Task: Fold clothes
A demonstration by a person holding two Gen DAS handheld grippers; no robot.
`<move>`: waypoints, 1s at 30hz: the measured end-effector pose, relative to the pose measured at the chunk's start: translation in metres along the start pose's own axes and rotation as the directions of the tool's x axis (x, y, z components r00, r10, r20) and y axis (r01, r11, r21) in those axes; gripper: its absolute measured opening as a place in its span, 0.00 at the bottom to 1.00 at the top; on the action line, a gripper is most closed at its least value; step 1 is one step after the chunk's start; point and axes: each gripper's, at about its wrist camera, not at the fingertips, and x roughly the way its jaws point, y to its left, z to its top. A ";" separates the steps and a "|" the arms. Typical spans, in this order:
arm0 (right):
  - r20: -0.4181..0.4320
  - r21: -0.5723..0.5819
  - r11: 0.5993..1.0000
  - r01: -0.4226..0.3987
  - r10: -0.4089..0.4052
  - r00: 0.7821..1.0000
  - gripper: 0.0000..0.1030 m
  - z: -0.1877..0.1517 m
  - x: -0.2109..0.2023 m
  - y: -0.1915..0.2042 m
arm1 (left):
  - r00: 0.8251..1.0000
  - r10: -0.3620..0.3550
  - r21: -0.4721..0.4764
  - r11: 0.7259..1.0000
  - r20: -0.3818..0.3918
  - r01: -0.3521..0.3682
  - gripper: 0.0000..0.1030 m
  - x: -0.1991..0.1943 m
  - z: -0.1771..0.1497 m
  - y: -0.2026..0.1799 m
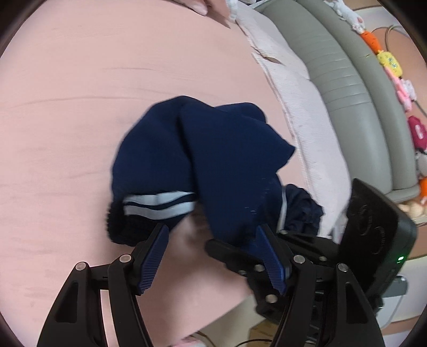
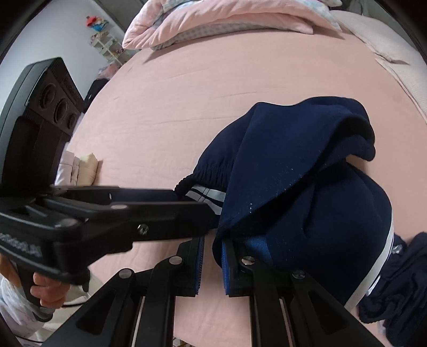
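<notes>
Left wrist view shows the left gripper with its two blue pads wide apart above the pink bed sheet. Only bare sheet is in the gap between the pads. The navy trousers with the white double stripe lie bunched on the sheet just ahead of the fingertips; a hanging fold of them comes down next to the right pad and partly covers its tip, but nothing is pinched there.

From the right wrist view, the right gripper has its pads close together, and the lower edge of the navy trousers falls over their tips, so the cloth seems clamped there. The garment rises up and right from the jaws in a big loose fold. The left gripper reaches in from the left side, its fingers near the elastic waistband. A hand holds its handle at the bottom left. A folded pink quilt lies at the far end of the bed
</notes>
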 end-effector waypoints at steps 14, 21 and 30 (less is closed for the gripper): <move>-0.005 -0.035 0.999 -0.028 0.028 1.000 0.10 -0.004 -0.006 0.017 | 0.995 -0.089 0.040 0.995 0.036 0.088 0.50 0.017 -0.021 -0.001; -0.052 -0.013 0.999 -0.053 0.052 0.997 0.10 -0.011 0.003 0.013 | 0.999 -0.039 0.006 0.999 0.020 0.038 0.19 0.033 -0.024 0.008; -0.137 -0.033 0.998 -0.055 0.050 0.989 0.42 -0.015 -0.004 0.007 | 1.000 -0.026 -0.005 1.000 0.005 0.026 0.18 0.037 -0.029 0.019</move>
